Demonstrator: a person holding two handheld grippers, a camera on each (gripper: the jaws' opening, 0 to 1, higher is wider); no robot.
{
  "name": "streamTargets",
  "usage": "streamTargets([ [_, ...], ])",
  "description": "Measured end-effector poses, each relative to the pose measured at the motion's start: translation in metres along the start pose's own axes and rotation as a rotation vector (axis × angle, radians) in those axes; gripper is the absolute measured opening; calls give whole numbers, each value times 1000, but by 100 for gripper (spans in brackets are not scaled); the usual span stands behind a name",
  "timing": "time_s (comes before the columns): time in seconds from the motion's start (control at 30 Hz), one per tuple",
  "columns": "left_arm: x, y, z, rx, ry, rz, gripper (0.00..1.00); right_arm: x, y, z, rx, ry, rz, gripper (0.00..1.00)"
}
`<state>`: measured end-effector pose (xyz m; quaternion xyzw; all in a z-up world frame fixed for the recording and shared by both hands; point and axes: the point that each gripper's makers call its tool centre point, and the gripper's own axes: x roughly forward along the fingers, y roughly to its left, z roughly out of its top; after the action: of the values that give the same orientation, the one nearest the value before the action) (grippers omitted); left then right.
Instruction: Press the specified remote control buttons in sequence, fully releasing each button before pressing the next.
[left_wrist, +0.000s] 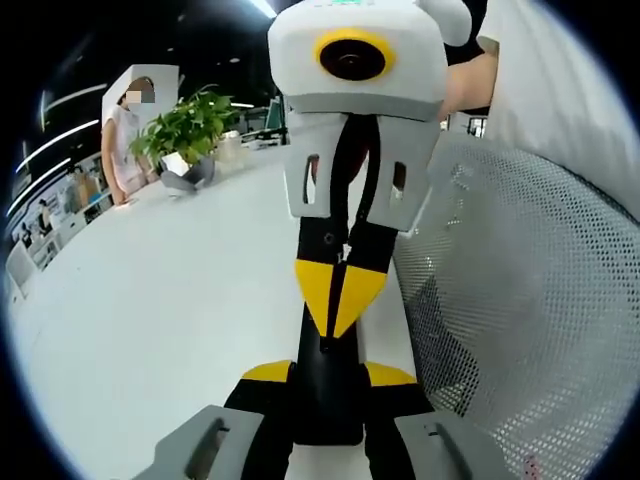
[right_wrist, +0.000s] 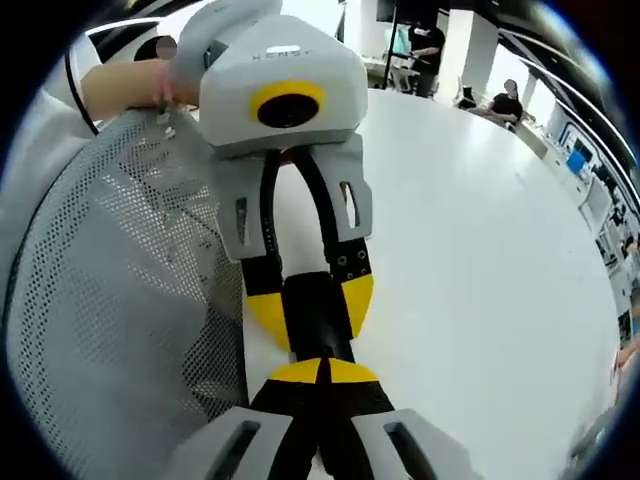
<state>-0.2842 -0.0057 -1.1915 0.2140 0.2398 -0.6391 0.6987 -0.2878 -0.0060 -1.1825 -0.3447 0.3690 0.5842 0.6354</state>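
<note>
Left tongs grip a slim black remote between their 2 yellow-tipped jaws, narrow enough to pinch its sides; in the right gripper view the same left tongs come down from above, with the remote as a dark smooth bar between the yellow pads. Right tongs have their 2 jaws drawn together so the yellow tips meet in 1 point, and that point rests against the near end of the remote; in the left gripper view the right tongs form a yellow wedge touching the remote's far end. No buttons or markings can be made out on the remote. A small line of lettering sits on the white casing of the left tongs in the right gripper view, too small to read. A hand holds that casing. Below lies a smooth, white, glossy surface, wide and bare around the tongs, curving off at its far edge. Just beside the tongs stands a grey mesh chair back, perforated and rounded, close against the surface's edge. Well apart, a leafy green plant in a grey pot stands near the far edge; a person stands next to it.
</note>
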Motion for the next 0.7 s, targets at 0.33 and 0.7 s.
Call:
streamTargets([
  [0.33,0,0,0,-10,4,0,25,3,-1,0,-44,77,8,0],
  [0.7,1,0,0,-13,5,-1,25,1,-1,0,56,19,23,0],
])
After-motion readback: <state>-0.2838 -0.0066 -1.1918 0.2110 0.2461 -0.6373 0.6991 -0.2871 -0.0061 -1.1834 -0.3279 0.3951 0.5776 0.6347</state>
